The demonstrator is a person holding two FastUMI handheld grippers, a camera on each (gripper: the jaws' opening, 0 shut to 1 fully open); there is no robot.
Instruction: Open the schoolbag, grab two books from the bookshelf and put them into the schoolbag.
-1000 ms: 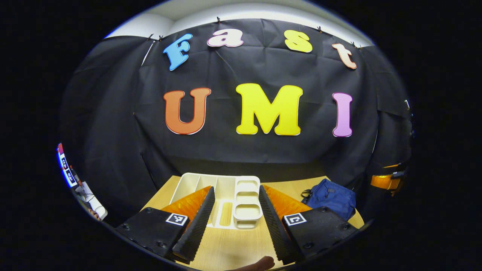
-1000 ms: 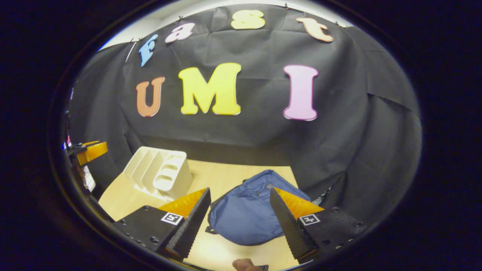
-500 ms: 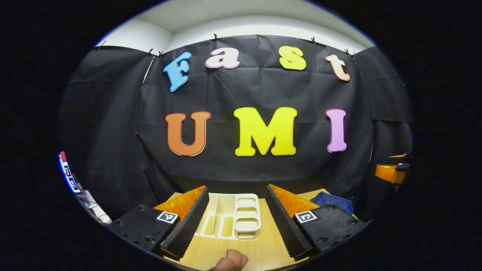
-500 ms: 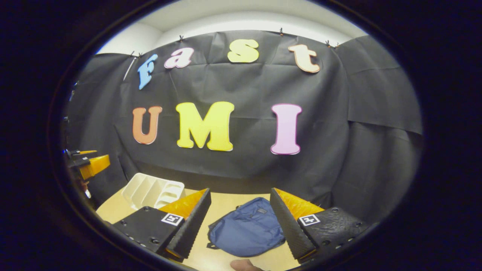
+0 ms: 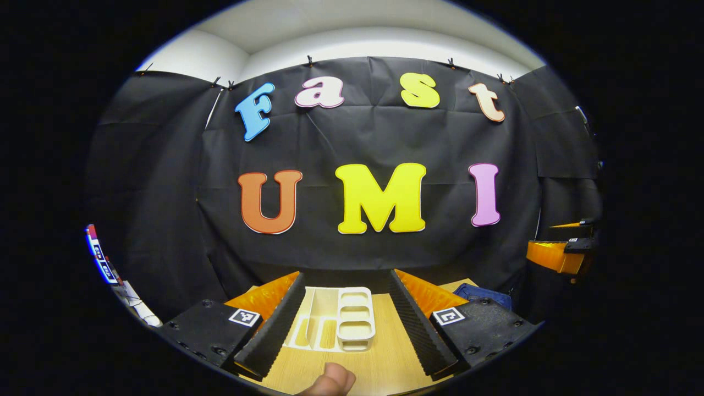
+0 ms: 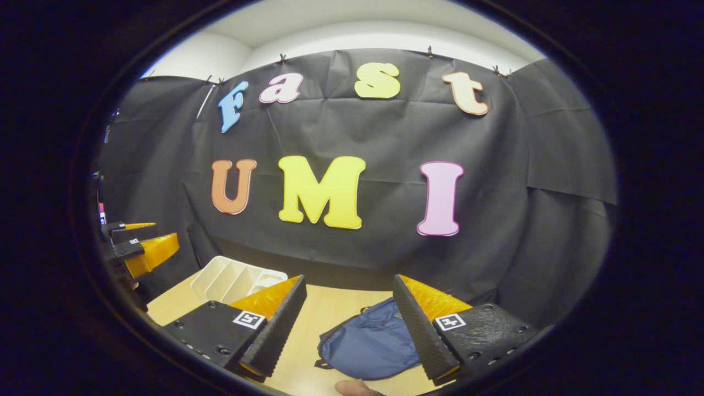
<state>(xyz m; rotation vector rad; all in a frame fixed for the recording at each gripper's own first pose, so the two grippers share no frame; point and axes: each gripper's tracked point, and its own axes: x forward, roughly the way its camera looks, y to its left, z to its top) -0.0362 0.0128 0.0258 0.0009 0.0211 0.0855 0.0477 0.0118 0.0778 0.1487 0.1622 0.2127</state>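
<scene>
Both claws hang released above the tabletop: right claw faces the closed schoolbag, left claw the bookshelf, likely readying.

Schoolbag: plain navy blue fabric, no visible pattern. Bookshelf: uniform cream-white plastic. Counter: light tan wood grain. Booth wall: matte black cloth, creased. Ceiling strip at twelve o'clock: off-white.
</scene>
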